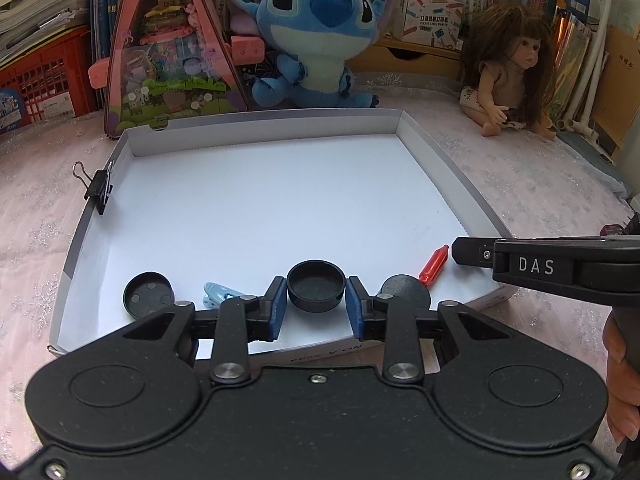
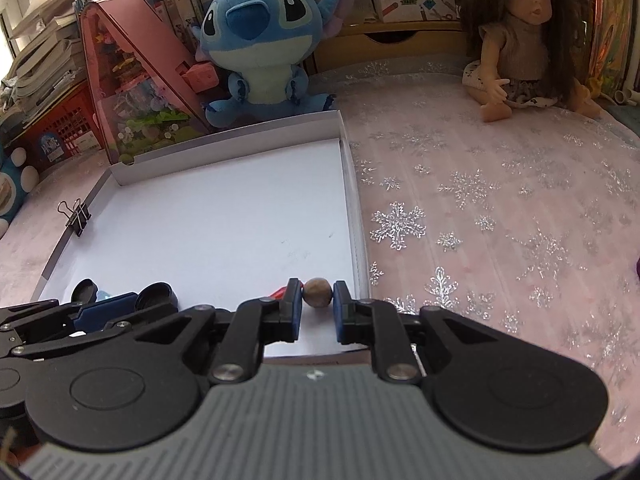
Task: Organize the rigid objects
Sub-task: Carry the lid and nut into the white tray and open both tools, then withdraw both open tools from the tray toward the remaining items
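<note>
- Left wrist view shows a shallow white cardboard tray (image 1: 256, 200) lying on a pink cloth with silvery snowflakes (image 2: 500, 216); whether a counter lies beneath the cloth cannot be told.
- Behind the tray's far wall sit a blue plush toy (image 1: 316, 36), a long-haired doll (image 1: 508, 68) off to its right, and a pink triangular toy house (image 1: 168, 44) to its left, all backed by rows of books and a red crate.
- A black binder clip (image 1: 100, 188) is clamped on the tray's left wall.
- The left hand-held gripper (image 1: 316, 304) is partly open, its blue pads flanking a round black cap (image 1: 316, 285) near the tray's front edge; whether the pads press the cap cannot be told, as thin gaps seem to show.
- Left of that cap lie a pale blue plastic clip (image 1: 218, 294) and a second black cap (image 1: 147, 294), hollow side up; right of it lie a flat black disc (image 1: 404, 290) and a glossy red cylinder (image 1: 434, 265) with a narrowed tip.
- The right hand-held gripper (image 2: 317, 306) hovers at the tray's front right corner, narrowly open around a small brown ball (image 2: 318, 292), dull and rounded; the ball looks just clear of both pads.
- In the left wrist view, that gripper's black finger juts in from the right, just beside the red cylinder.
</note>
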Demonstrator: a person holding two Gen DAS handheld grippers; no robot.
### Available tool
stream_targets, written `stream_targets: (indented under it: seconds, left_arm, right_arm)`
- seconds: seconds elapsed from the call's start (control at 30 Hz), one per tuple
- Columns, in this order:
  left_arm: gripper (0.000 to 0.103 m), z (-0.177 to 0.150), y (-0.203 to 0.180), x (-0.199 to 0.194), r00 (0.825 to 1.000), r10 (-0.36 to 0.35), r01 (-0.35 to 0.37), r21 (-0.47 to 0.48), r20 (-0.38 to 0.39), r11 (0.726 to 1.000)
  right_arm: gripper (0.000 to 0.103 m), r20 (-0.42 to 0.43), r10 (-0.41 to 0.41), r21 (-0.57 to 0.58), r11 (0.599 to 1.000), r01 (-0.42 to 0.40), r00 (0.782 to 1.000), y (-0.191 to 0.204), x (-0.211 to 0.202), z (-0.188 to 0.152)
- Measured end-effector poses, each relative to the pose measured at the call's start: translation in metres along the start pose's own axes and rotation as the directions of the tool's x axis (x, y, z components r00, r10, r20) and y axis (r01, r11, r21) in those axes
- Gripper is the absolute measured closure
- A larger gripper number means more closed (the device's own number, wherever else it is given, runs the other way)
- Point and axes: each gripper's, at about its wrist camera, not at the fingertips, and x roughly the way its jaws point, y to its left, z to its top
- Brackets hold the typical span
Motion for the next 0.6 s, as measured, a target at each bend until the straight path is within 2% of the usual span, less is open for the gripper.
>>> stream_targets:
  seconds: [0.17, 0.27, 0.33, 0.4, 0.47, 0.53, 0.57, 0.6]
  left_arm:
    - [0.073, 0.002, 0.002, 0.002, 1.0, -0.008, 0.007, -0.018, -0.009, 1.0]
    - [0.068, 0.001, 0.002, 0.002, 1.0, 0.0, 0.0, -0.016, -0.006, 1.0]
    - [0.058, 0.001, 0.002, 0.0, 1.0, 0.006, -0.006, -0.02, 0.004, 1.0]
    - [0.051, 0.0, 0.003, -0.005, 1.0, 0.008, -0.008, -0.032, 0.012, 0.999]
    - [0.041, -0.001, 0.006, -0.011, 1.0, -0.001, 0.002, -0.044, 0.028, 0.999]
    - [0.03, -0.002, 0.008, -0.02, 0.999, -0.004, 0.007, -0.054, 0.05, 0.999]
    - [0.028, -0.003, 0.009, -0.024, 0.998, -0.005, 0.009, -0.057, 0.06, 0.998]
    - [0.027, -0.003, 0.01, -0.028, 0.998, -0.008, 0.012, -0.058, 0.068, 0.998]
  right_arm:
    - [0.08, -0.005, -0.005, -0.005, 1.0, 0.005, 1.0, 0.001, 0.001, 0.001]
    - [0.078, -0.005, -0.007, -0.009, 1.0, 0.007, 1.0, 0.002, 0.002, 0.001]
    - [0.076, 0.002, -0.008, -0.01, 1.0, 0.008, 1.0, 0.002, 0.001, 0.001]
    - [0.061, 0.013, -0.002, -0.012, 1.0, 0.002, 1.0, 0.002, -0.002, -0.001]
    - [0.058, 0.027, 0.006, -0.019, 1.0, -0.005, 1.0, 0.002, -0.007, -0.004]
    - [0.05, 0.047, 0.004, -0.032, 0.999, -0.003, 0.999, 0.003, -0.012, -0.006]
    - [0.045, 0.061, 0.004, -0.039, 0.999, -0.001, 0.998, 0.003, -0.016, -0.008]
    - [0.044, 0.071, 0.013, -0.046, 0.999, -0.009, 0.997, 0.003, -0.019, -0.009]
